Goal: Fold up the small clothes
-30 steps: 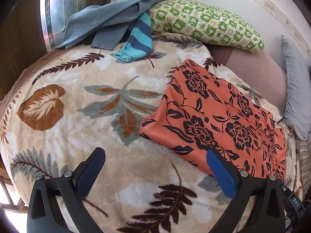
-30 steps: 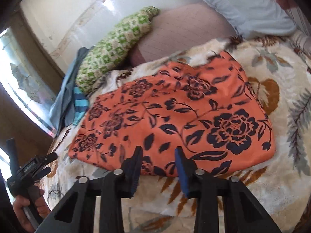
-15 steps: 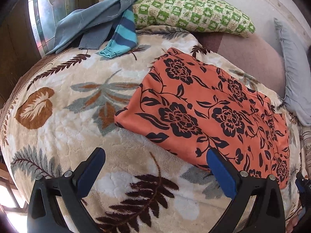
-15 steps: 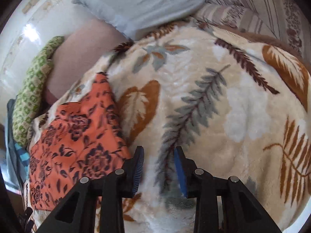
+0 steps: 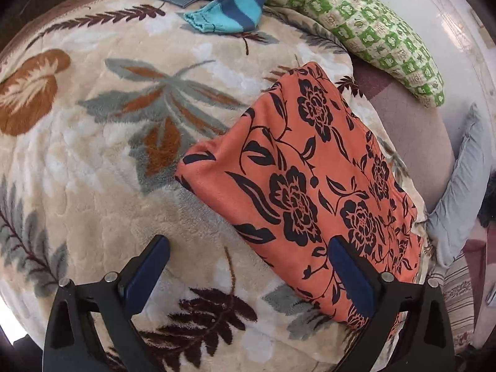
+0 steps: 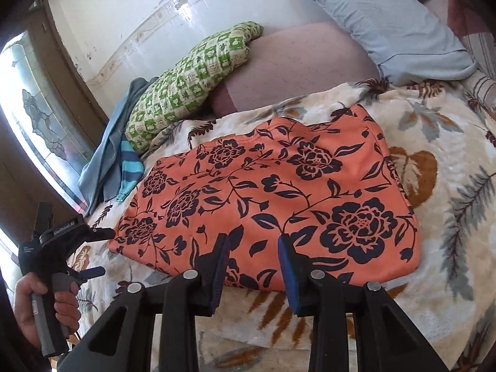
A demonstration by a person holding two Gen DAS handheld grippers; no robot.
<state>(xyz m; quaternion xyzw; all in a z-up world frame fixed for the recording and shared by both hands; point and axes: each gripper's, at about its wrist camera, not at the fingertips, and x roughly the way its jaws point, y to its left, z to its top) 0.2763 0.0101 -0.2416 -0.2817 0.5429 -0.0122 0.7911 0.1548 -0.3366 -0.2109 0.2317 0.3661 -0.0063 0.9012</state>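
A folded orange cloth with black flowers point(image 5: 310, 167) point(image 6: 266, 192) lies flat on the leaf-patterned blanket point(image 5: 93, 155). My left gripper point(image 5: 248, 263) hovers low over the cloth's near left edge. Its jaws are wide and closing; its right finger point(image 5: 347, 272) is over the cloth and the cloth's edge runs between the fingers, unpressed. The right wrist view shows that gripper point(image 6: 100, 251) held in a hand point(image 6: 37, 303) beside the cloth's left corner. My right gripper point(image 6: 252, 257) stands narrowly open above the cloth's front edge, holding nothing.
A green patterned pillow point(image 6: 192, 86) and a pale blue pillow point(image 6: 387, 31) lie at the back by the wall. A grey-blue garment point(image 6: 108, 142) and a teal striped garment point(image 5: 235, 9) are heaped near the window point(image 6: 34, 114). A mauve sheet point(image 6: 294, 62) shows behind the blanket.
The left gripper dropped closer to the cloth's left edge, rolled, and its jaws narrowed a little. The right gripper swung away over the bare blanket, then came back to the cloth's front edge.
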